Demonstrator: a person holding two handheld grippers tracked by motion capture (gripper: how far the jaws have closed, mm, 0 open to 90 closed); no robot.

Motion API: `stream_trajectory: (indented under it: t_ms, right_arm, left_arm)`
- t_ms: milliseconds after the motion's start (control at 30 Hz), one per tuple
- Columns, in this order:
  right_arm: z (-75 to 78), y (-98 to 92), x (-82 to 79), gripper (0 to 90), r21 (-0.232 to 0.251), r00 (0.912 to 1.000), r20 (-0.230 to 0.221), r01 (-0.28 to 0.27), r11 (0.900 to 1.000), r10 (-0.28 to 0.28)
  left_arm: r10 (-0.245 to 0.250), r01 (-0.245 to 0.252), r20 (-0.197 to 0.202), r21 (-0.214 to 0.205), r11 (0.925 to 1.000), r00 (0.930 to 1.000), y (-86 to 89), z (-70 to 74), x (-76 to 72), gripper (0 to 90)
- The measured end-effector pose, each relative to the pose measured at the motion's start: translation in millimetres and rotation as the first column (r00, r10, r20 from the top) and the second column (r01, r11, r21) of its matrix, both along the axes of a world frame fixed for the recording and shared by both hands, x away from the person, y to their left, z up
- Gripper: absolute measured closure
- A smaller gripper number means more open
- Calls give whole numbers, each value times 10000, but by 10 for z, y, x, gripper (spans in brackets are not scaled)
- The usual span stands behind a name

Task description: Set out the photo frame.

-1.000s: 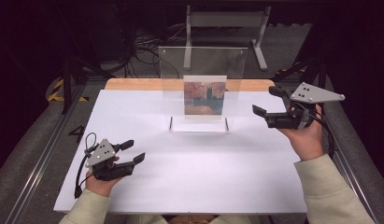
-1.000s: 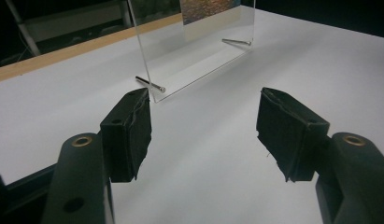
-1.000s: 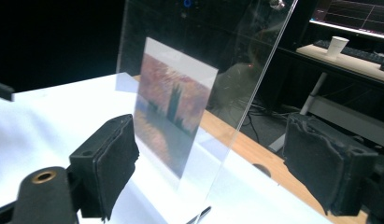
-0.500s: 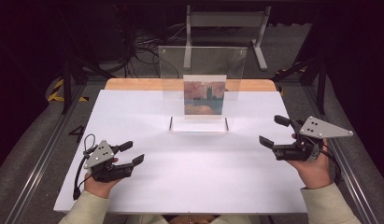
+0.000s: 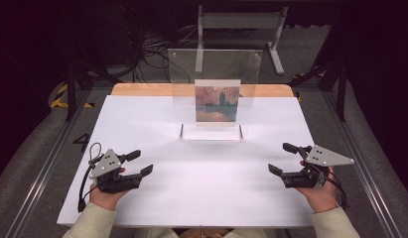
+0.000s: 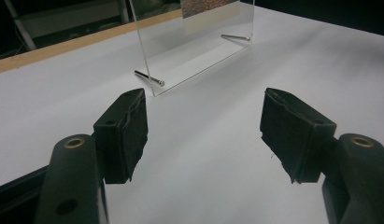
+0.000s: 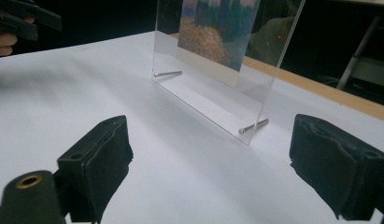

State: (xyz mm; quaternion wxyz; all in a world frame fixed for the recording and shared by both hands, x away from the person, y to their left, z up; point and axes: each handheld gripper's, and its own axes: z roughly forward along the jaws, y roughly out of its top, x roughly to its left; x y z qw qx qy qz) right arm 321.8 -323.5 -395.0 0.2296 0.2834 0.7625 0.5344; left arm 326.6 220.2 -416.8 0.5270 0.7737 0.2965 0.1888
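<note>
A clear acrylic stand (image 5: 216,64) is upright at the middle back of the white table (image 5: 201,193), resting on two metal pins (image 5: 181,131). It holds a small painting print (image 5: 217,103). My left gripper (image 5: 141,162) hovers at the front left, open, its jaws having just widened slightly with nothing between them (image 6: 203,130). My right gripper (image 5: 278,157) is low at the front right, open; its jaws have just been opening and are empty (image 7: 208,163). Both point toward the stand (image 7: 217,88), well short of it. In the right gripper view, the left gripper (image 7: 26,21) is at the top left.
A wooden strip (image 5: 142,89) runs along the table's back edge. Behind it are a grey metal frame (image 5: 238,20) and loose cables (image 5: 152,49) on the floor. Metal rails (image 5: 47,163) flank the table. White tabletop lies between the grippers and the stand.
My right hand has come down from beside the stand to low over the table's front right. The left hand has stayed put.
</note>
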Motion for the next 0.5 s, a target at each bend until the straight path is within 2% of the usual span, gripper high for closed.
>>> stream_trajectory:
  t_ms: [33,167,367,500]
  right_arm:
    - [-88,-19,0,124,127,9999,-125,82,9999,-81]
    - [-213,-32,-5,120,139,9994,-313,167,9998,-162]
    - [-355,-21,21,111,81,9974,-692,227,9997,-221]
    - [-396,13,39,104,-20,9971,-735,170,9999,-171]
  left_arm:
    - [-8,8,-38,2,10000,10000,0,-9,1,326]
    - [14,-14,-14,-30,10000,10000,1,-36,11,326]
    - [52,-52,-69,0,10000,10000,14,-63,24,322]
    - [75,-75,-115,-22,10000,9999,12,-82,37,314]
